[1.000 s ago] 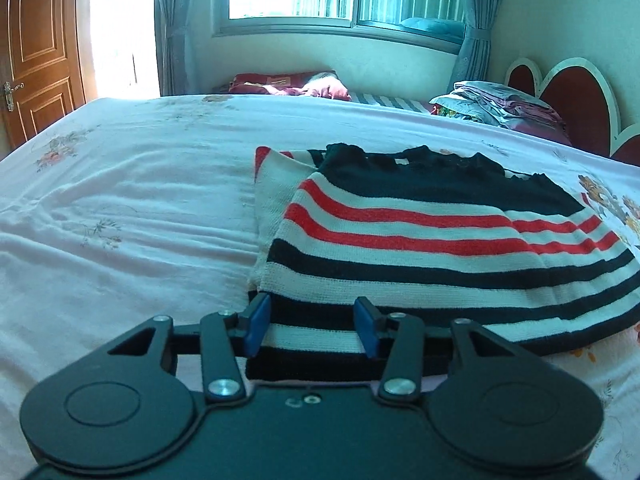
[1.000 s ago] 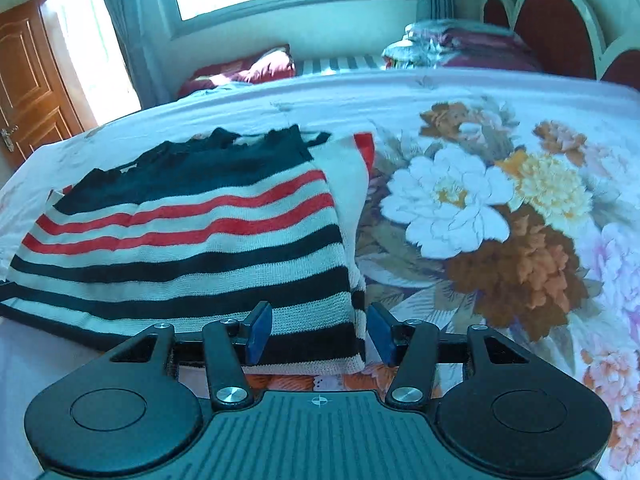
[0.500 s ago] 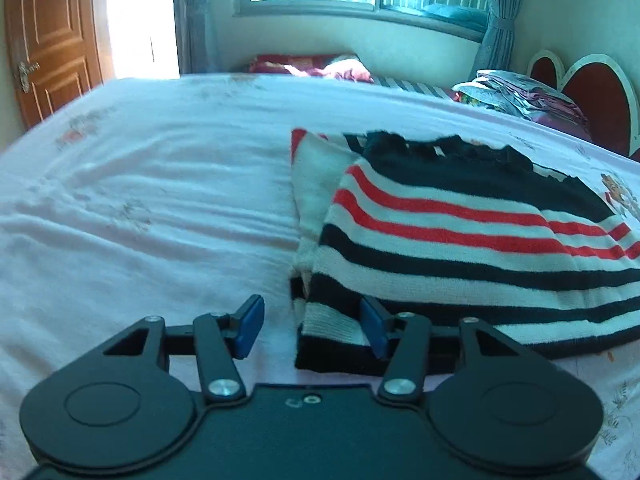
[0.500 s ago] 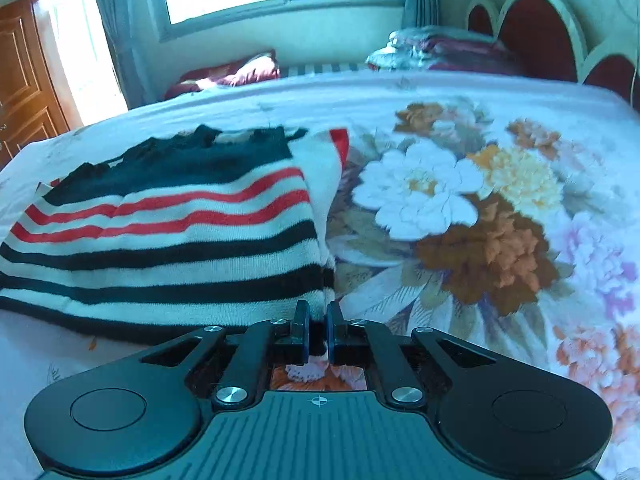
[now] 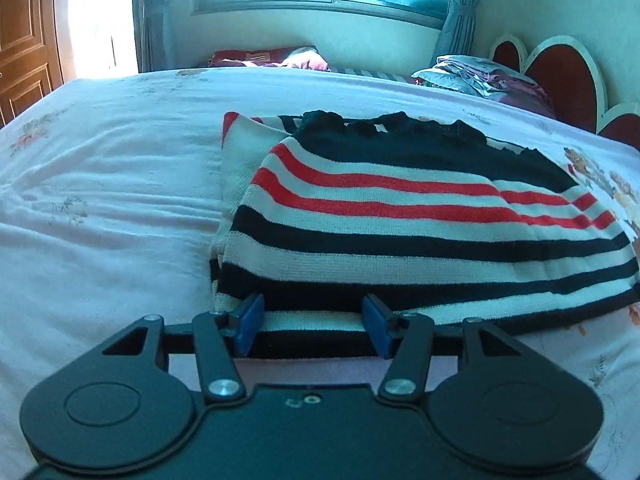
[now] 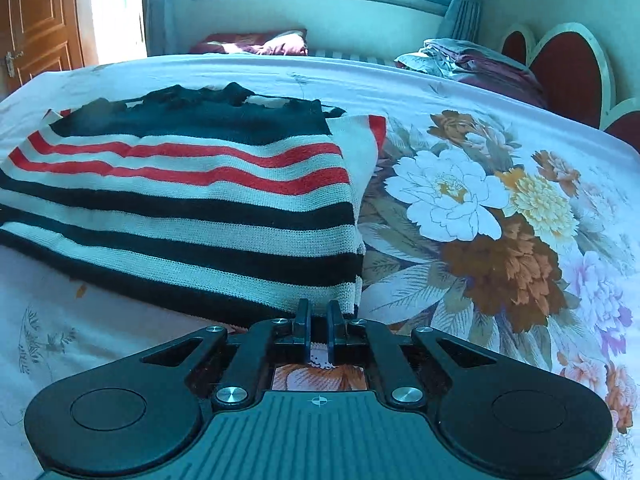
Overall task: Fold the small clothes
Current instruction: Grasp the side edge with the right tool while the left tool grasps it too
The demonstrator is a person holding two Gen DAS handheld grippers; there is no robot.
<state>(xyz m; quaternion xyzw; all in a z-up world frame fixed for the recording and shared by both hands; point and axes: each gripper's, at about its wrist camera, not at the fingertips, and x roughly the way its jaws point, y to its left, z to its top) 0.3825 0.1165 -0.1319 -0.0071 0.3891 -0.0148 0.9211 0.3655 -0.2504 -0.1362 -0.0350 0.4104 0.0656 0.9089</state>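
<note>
A small knit sweater [image 5: 400,216] with black, white and red stripes lies folded flat on the bed; it also shows in the right wrist view [image 6: 192,200]. My left gripper [image 5: 314,326] is open, its blue pads [image 5: 252,320] straddling the sweater's near hem close to the left corner. My right gripper [image 6: 319,334] is shut on the sweater's near right corner, the hem pinched between the pads.
The bed sheet is pale pink at the left [image 5: 100,208] and carries a big flower print at the right [image 6: 480,220]. Folded bedding [image 5: 480,76] sits by the red headboard [image 5: 568,80]. A window, curtains and a wooden door stand behind.
My right gripper closed on the sweater's near right corner. My left gripper drifted left, then came back over the hem, staying open.
</note>
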